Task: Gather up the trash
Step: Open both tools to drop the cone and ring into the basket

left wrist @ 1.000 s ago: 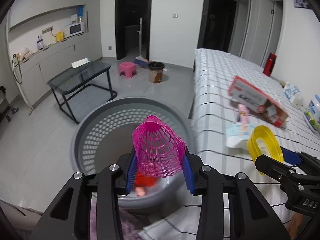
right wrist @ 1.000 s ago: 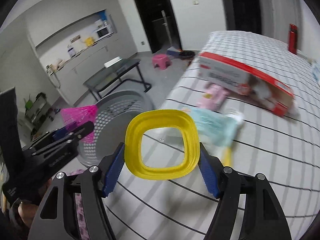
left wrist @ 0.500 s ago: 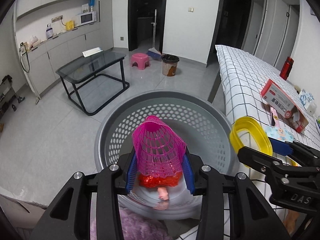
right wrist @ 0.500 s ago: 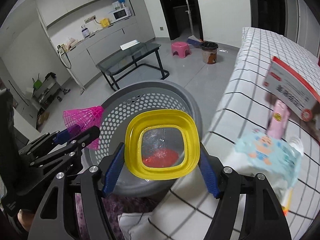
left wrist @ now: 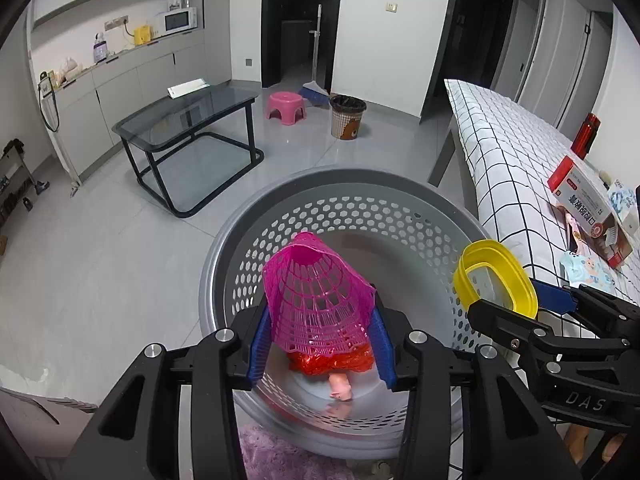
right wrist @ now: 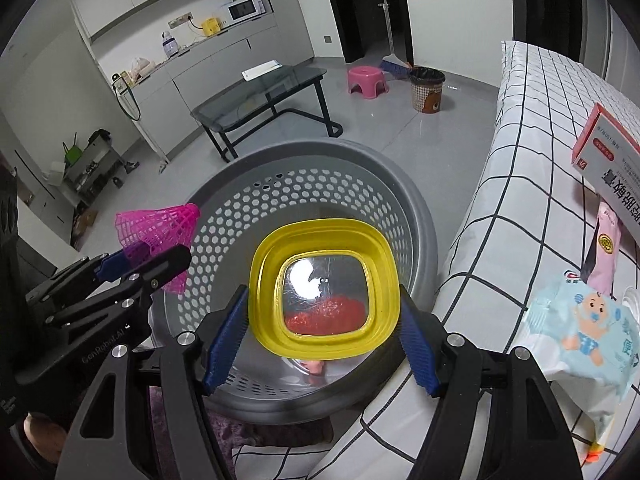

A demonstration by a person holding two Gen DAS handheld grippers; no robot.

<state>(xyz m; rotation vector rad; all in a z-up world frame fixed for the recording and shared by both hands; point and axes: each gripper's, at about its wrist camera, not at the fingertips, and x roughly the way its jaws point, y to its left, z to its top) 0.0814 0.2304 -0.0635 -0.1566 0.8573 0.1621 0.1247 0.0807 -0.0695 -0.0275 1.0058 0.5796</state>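
Observation:
My left gripper (left wrist: 318, 344) is shut on a pink plastic mesh cone (left wrist: 314, 300) and holds it over the grey perforated basket (left wrist: 312, 204). My right gripper (right wrist: 320, 344) is shut on a yellow lid with a clear centre (right wrist: 324, 300), also above the basket (right wrist: 280, 168). Each gripper shows in the other's view: the pink cone (right wrist: 160, 232) at left, the yellow lid (left wrist: 494, 276) at right. A red wrapper (left wrist: 332, 362) and a small pink item (left wrist: 340, 386) lie in the basket's bottom.
A checkered table (right wrist: 532, 168) on the right carries a red-and-white box (right wrist: 608, 156), a pink packet (right wrist: 606, 248) and a wipes pack (right wrist: 584, 328). On the floor beyond stand a glass table (left wrist: 188, 120), a pink stool (left wrist: 286, 106) and a small bin (left wrist: 347, 116).
Both grippers swung left from above the checkered table to above the basket, still carrying the pink cone and yellow lid. The basket now fills the middle of both views.

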